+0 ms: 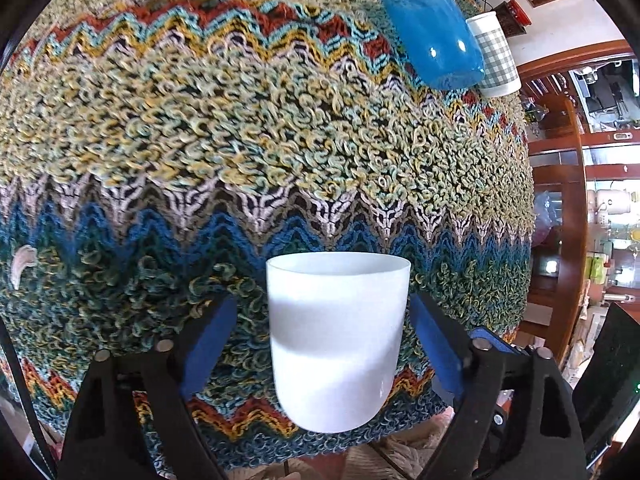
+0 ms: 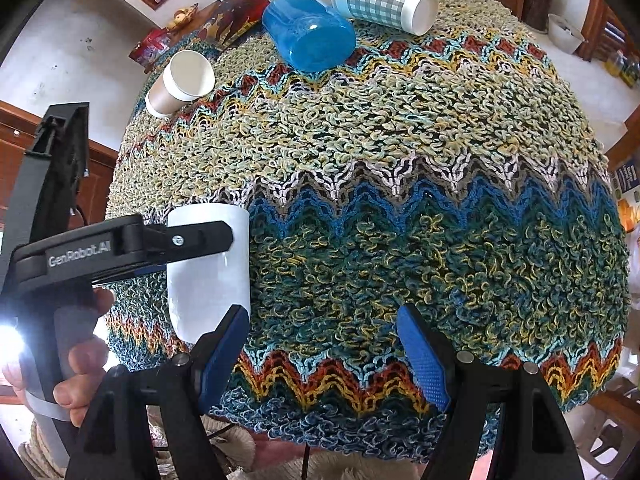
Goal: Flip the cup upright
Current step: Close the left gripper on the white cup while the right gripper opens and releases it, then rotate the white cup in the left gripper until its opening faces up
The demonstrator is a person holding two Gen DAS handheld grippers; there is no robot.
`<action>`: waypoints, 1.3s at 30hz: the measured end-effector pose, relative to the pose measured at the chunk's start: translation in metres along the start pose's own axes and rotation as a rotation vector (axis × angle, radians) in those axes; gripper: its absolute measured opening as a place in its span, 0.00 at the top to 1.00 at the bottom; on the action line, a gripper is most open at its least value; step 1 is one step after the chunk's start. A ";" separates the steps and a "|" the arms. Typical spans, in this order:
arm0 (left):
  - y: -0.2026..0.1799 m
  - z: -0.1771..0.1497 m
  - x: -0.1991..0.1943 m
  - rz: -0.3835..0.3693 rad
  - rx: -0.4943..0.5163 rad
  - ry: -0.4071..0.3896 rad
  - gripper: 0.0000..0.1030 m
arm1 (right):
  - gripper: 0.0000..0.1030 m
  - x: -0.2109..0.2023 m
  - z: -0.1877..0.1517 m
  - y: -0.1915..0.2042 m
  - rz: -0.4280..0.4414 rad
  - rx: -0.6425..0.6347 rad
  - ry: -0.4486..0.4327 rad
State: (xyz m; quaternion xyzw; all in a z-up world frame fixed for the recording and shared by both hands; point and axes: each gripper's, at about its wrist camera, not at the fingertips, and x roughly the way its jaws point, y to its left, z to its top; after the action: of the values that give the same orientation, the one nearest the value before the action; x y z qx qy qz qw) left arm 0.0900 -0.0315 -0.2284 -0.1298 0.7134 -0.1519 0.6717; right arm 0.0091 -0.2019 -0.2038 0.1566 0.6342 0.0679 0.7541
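Blue-padded fingers of the left gripper stand wide on either side of the white cup, with a gap showing between each pad and the cup wall, so nothing is clamped. That cup stands upright, mouth up, on the near part of the bench, over the dark teal band of the rug. From the right wrist view the same cup sits at the left, with the left gripper's black arm crossing in front of it and the person's hand on its handle. Over on the other side, the right gripper hangs above the rug with its fingers spread wide and nothing between them.

Now the surface: a shaggy looped rug in zigzag bands of teal, blue, white, yellow and rust covers the bench. At the far end a blue cup lies on its side, a checked cup lies beside it, and a brown cup lies well off to the left. Beyond the bench, white walls, wooden trim and wooden cabinets with glass fronts fill the room.
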 end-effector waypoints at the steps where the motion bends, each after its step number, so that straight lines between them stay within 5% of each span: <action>1: 0.000 0.001 0.003 -0.010 -0.007 0.009 0.14 | 0.25 0.002 0.002 0.000 0.000 0.000 0.002; 3: -0.002 0.003 0.006 -0.012 -0.016 0.019 0.16 | 0.25 0.005 0.003 -0.001 0.004 -0.001 0.011; 5: -0.003 0.004 0.010 -0.013 -0.020 0.034 0.32 | 0.25 0.008 0.005 0.000 0.006 -0.004 0.016; 23: -0.002 0.031 0.013 -0.022 -0.053 0.070 0.32 | 0.25 0.030 0.013 0.020 0.045 -0.092 0.048; 30: -0.010 0.029 0.006 -0.019 -0.025 0.010 0.32 | 0.25 0.039 0.016 0.035 0.058 -0.145 0.054; 39: -0.031 0.022 -0.019 -0.016 0.079 -0.178 0.33 | 0.25 0.050 0.023 0.032 0.050 -0.129 0.031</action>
State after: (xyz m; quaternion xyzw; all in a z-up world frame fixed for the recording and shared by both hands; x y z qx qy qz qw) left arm 0.1128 -0.0537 -0.2000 -0.1217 0.6435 -0.1732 0.7356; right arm 0.0434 -0.1598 -0.2364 0.1226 0.6361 0.1298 0.7507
